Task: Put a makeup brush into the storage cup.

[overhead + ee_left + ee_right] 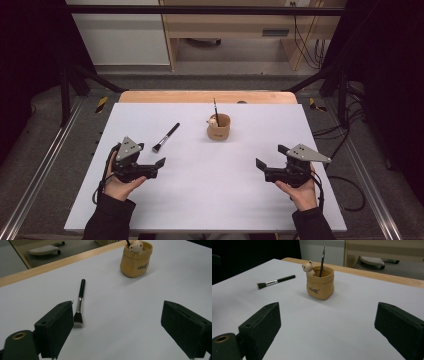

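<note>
Currently one container on the white table (200, 200): a tan sack-shaped pot (219, 127), sitting toward the far middle. Inside it: one thin dark brush (215, 111) standing nearly upright, plus a small bear figure (308, 267) peeking over the rim. One more makeup brush (165, 137) lies flat on the table left of the pot, well apart from it, bristles toward the near side. Count: 1 pot, 2 brushes, 1 bear. Left gripper (152, 166) jaws spread wide, nothing between them, brush just beyond its left jaw. Right gripper (270, 161) jaws also spread, holding nothing, pot well ahead of it.
</note>
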A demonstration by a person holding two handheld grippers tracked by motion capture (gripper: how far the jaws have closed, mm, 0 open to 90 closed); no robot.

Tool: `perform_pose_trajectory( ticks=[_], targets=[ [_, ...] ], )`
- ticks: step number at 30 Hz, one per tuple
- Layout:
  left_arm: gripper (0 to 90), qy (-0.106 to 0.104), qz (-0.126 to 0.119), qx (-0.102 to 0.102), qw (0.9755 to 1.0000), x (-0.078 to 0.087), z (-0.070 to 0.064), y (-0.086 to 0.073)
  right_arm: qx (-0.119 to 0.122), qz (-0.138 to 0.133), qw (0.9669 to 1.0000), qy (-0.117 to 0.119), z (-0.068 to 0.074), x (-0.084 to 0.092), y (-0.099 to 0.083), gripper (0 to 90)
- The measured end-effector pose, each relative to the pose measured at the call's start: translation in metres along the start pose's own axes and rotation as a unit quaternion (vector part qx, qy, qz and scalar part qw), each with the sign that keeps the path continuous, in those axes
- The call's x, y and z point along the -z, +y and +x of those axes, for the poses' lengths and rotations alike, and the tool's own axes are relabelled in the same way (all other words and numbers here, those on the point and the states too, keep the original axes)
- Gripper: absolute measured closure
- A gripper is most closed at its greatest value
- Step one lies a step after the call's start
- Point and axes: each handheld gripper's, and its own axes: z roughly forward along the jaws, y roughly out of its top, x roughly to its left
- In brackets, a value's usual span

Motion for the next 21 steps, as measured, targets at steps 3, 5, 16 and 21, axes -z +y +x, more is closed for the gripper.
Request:
perform_pose_trajectory(
  ticks=[3, 5, 16, 21],
  targets=[
    [10.6, 0.006, 0.004, -0.002, 1.0, -0.001, 0.004, 0.003, 0.002, 0.003, 1.0, 0.001, 0.0, -0.001, 0.0, 7.1],
    [10.7, 0.009, 0.007, 0.0, 0.9999, -0.002, 0.007, 0.004, 0.001, 0.004, 1.0, 0.0, 0.001, -0.001, 0.0, 7.1],
    [10.9, 0.023, 0.048, -0.016, 0.9985, -0.02, 0.015, 0.021, 0.002, 0.003, 1.0, 0.002, 0.003, -0.001, 0.001, 7.4],
    [11.5, 0.027, 0.061, -0.024, 0.9975, -0.029, 0.018, 0.03, 0.001, 0.002, 1.0, 0.004, 0.003, 0.0, 0.001, 7.6]
  ],
)
